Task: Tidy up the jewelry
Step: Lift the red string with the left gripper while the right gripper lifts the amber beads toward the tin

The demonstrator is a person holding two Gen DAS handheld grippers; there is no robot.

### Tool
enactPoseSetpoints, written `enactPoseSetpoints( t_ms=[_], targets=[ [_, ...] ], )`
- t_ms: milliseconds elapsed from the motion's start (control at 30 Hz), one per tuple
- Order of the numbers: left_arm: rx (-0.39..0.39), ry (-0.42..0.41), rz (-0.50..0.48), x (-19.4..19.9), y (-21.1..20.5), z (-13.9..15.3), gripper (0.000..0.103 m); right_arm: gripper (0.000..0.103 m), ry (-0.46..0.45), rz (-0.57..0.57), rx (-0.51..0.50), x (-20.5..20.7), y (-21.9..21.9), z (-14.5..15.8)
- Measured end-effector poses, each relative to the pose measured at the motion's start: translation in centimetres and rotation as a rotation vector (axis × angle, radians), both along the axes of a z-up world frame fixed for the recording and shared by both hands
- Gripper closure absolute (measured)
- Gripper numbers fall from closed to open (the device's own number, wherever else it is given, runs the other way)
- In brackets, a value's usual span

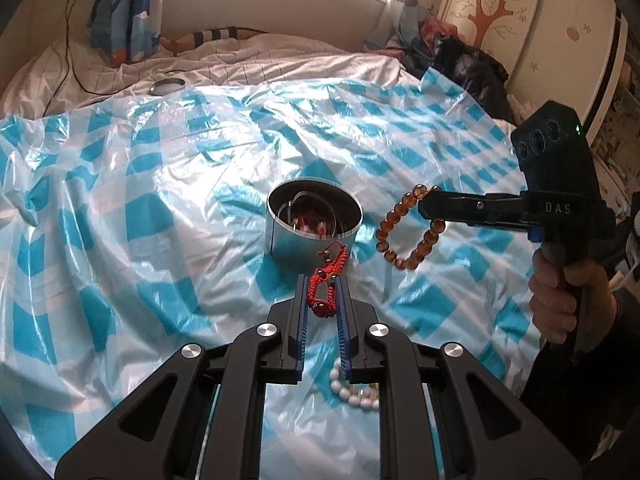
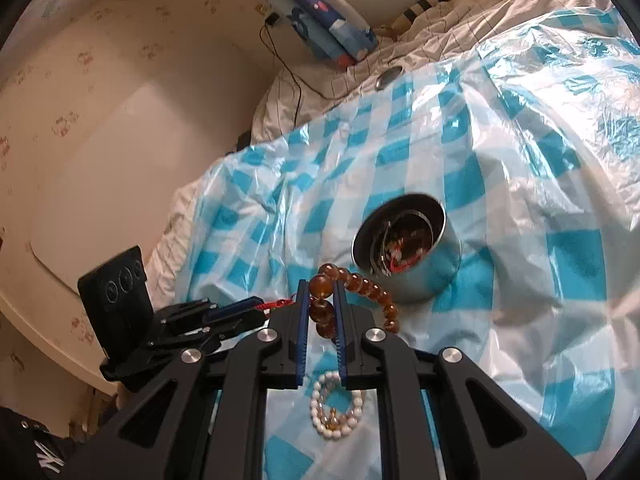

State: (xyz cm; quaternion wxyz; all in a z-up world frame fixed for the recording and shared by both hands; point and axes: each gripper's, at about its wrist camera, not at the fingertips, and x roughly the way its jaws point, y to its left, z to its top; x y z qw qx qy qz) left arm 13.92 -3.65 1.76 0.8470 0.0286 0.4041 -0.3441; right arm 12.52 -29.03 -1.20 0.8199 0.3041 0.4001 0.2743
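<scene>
A round metal tin (image 1: 314, 220) (image 2: 406, 248) stands on the blue-and-white checked plastic sheet, with jewelry inside it. My left gripper (image 1: 322, 290) is shut on a red cord bracelet (image 1: 326, 280), held just in front of the tin. From the right, my right gripper (image 1: 430, 204) (image 2: 322, 304) is shut on an amber bead bracelet (image 1: 404, 236) (image 2: 352, 292), which hangs in the air beside the tin. A white bead bracelet (image 1: 354, 394) (image 2: 336, 408) lies on the sheet below both grippers.
The checked sheet (image 1: 160, 184) covers a bed with a white quilt (image 1: 240, 60). A round metal lid (image 1: 168, 86) (image 2: 390, 74) and a black cable (image 1: 76, 68) lie at the far edge. Dark clothes (image 1: 468, 68) are piled by the wardrobe. A hand (image 1: 560, 300) grips the right handle.
</scene>
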Motion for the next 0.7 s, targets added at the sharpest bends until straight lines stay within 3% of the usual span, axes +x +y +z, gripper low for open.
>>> enactPoseSetpoints(
  t_ms=[567, 700],
  targets=[
    [-0.097, -0.061, 0.061, 3.7, -3.0, 1.8, 0.091, 0.09, -0.059, -0.079, 0.022, 3.7, 0.2, 1.4],
    [-0.091, -0.111, 0.086, 5.2, -4.4, 1.1, 0.091, 0.089, -0.068, -0.12, -0.037, 4.8, 0.6, 0.7]
  ],
)
